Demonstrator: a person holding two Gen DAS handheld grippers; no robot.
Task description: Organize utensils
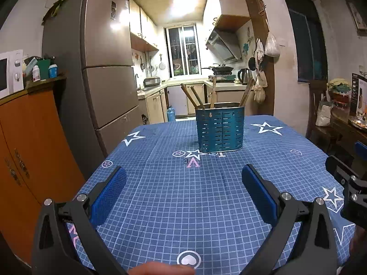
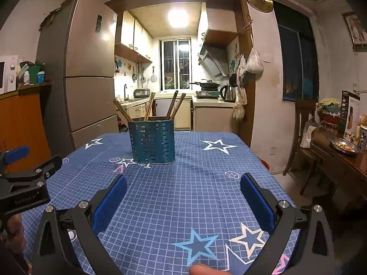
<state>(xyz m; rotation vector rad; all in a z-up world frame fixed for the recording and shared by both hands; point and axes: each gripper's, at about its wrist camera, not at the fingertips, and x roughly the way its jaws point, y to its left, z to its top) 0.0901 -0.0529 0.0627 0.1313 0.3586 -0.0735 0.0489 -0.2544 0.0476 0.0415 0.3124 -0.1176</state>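
Chopsticks point(image 1: 195, 97) stand in a slotted blue holder point(image 1: 219, 127) mid-table on a blue grid tablecloth point(image 1: 183, 206) with stars, while the left gripper point(image 1: 183, 191) and right gripper point(image 2: 183, 198) hover spread wide, holding nothing, facing a lit kitchen beside a fridge point(image 1: 103, 57).

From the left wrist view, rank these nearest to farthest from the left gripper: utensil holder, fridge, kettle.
1. Utensil holder: on the table straight ahead of the left gripper, slightly right, chopsticks standing in it.
2. Fridge: past the table's far left corner.
3. Kettle: on the kitchen counter, far right.
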